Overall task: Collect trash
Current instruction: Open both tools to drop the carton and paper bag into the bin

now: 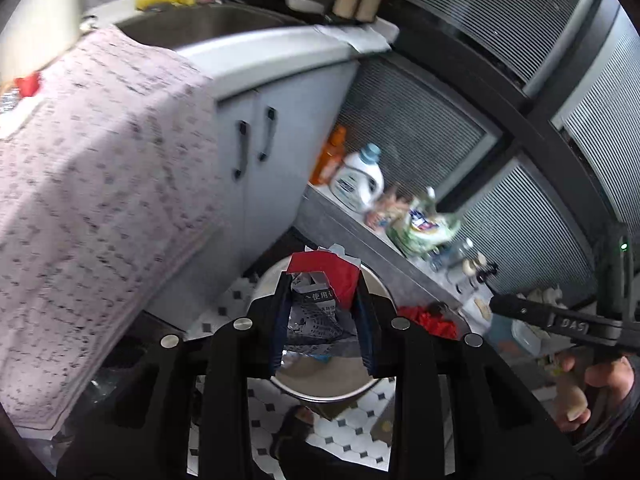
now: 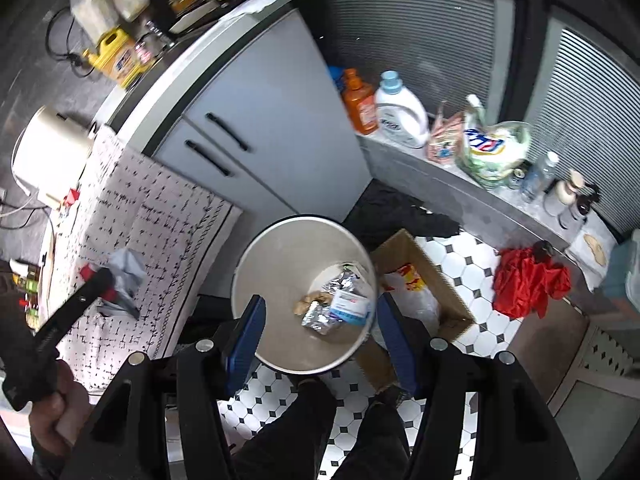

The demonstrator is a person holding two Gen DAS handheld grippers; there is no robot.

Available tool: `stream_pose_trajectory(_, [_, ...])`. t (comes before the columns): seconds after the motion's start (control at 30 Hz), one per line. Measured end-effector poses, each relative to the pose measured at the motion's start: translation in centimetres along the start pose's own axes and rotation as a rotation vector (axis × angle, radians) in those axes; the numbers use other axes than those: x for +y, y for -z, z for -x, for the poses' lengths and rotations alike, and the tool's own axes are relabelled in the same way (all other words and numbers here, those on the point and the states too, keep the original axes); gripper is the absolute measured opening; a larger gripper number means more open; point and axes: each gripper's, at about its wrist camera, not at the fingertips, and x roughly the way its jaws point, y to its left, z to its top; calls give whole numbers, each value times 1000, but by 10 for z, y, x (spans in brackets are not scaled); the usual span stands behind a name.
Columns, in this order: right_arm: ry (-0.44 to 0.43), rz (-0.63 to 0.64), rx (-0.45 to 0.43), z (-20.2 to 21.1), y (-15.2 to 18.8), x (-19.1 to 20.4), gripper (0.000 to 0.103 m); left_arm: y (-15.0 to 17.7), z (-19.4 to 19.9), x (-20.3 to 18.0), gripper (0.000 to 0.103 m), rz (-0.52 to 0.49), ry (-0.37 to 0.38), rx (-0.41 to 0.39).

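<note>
Step in hand, as I read it: carrying trash to the bin. The left tool is clamped on a crumpled wad of printed paper w/ a red strip, held up near the cloth-covered counter; in the right wrist view the wad sits off to the side of the bin, not over its mouth. The right tool hangs over the bin w/ its blue pads spread wide, nothing between them.

Next move prob calls for bringing the left tool across until the wad is above the opening, then letting go.

Bin contents: approx 3 bits at the bottom, i.e. crumpled foil, a white-blue packet, a brownish scrap. Beside the bin, a cardboard box holds a plastic bag.
</note>
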Motion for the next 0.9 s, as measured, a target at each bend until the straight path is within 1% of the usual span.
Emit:
stream_pose_trajectory(0.03, [11,-10,-6,4,1,-5,58,0,-6,-5,32,-6,21,12])
stream_pose_trajectory(0.07, [24,-21,-12,8,2,-10,59,0,-11,-10,36,-12,37,19])
stream_pose_trajectory(0.1, [32,-32,-19,12,2,-14,59,-1,-15,-14,49,-20,46,23])
stream_pose_trajectory(0.17, [44,-45,-30,18,2,-20,60,-3,-18,-19,61,-29,50,16])
stream_pose_trajectory(0.23, [47,-56,-39,22,2,-23,62,-6,-18,-22,67,-35,53,7])
stream_pose_trajectory(0.3, [45,-60,-47,25,2,-23,64,-11,-15,-22,76,-44,51,-4])
stream_pose_trajectory(0.37, [39,-57,-56,26,1,-18,65,-16,-8,-18,82,-51,38,-22])
stream_pose_trajectory(0.4, [33,-54,-59,26,0,-15,67,-18,-3,-15,85,-53,26,-33])
stream_pose_trajectory(0.43, [30,-49,-62,26,-1,-11,69,-19,2,-11,87,-51,16,-43])
stream_pose_trajectory(0.5, [24,-31,-76,27,-4,0,80,-23,13,0,91,-39,-2,-62])
stream_pose_trajectory(0.6, [5,2,-96,27,-10,23,88,-25,30,17,94,-16,-37,-89])
stream_pose_trajectory(0.7, [-12,36,-113,26,-18,46,94,-27,49,39,95,20,-75,-119])
stream_pose_trajectory(0.9, [-68,122,-118,17,-32,109,95,-29,93,92,97,109,-161,-195])
